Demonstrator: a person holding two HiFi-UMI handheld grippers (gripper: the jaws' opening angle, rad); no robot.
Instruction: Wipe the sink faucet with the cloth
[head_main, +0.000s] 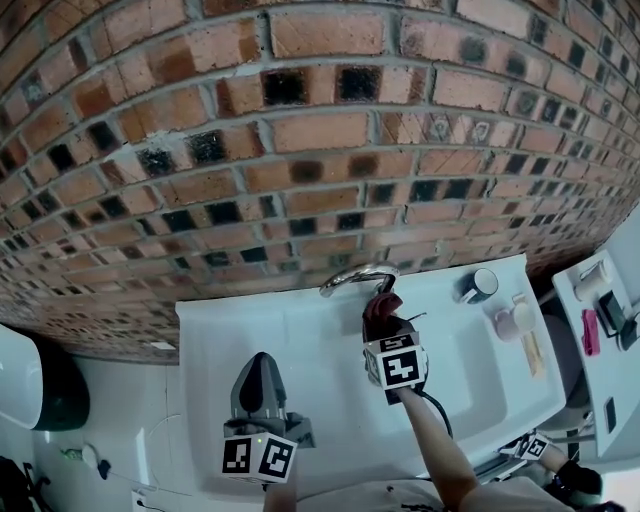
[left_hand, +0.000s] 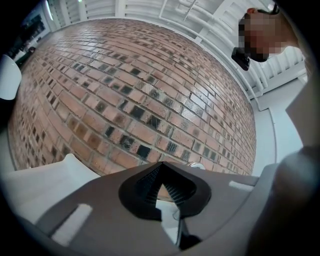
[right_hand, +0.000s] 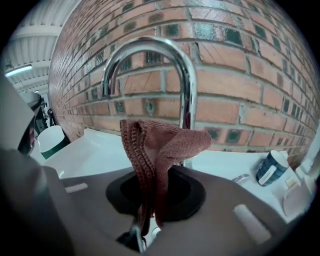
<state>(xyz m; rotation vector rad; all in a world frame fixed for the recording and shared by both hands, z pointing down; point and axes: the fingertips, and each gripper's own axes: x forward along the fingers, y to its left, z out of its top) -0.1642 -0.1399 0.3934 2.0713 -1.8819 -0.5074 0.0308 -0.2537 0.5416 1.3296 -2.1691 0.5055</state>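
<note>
I am holding the left claw (left_hand: 161, 187) over the near left part of the sink (head_main: 330, 350). Its tips are pressing together, with nothing between them. In the head view this left claw (head_main: 262, 365) is pointing toward the wall, well apart from the faucet.

I am holding the right claw (right_hand: 152, 195) farther in, at the back of the sink. It is pinching the cloth (right_hand: 155, 150), a reddish-brown knitted piece. The cloth is standing up out of the claw in a folded bunch, and its top fold is leaning right. In the head view the right claw (head_main: 385, 310) is carrying the cloth (head_main: 383, 318) just below the faucet (head_main: 355, 277).

The faucet (right_hand: 150, 55) is rising directly behind the cloth as a chrome arch, with its spout curving down on the left. The cloth's top fold is overlapping the lower stem. I cannot tell whether it is touching the metal.

A dark cup (right_hand: 267, 169) is standing on the sink's back ledge to the right. The brick wall (head_main: 300, 150) is filling the view beyond.
</note>
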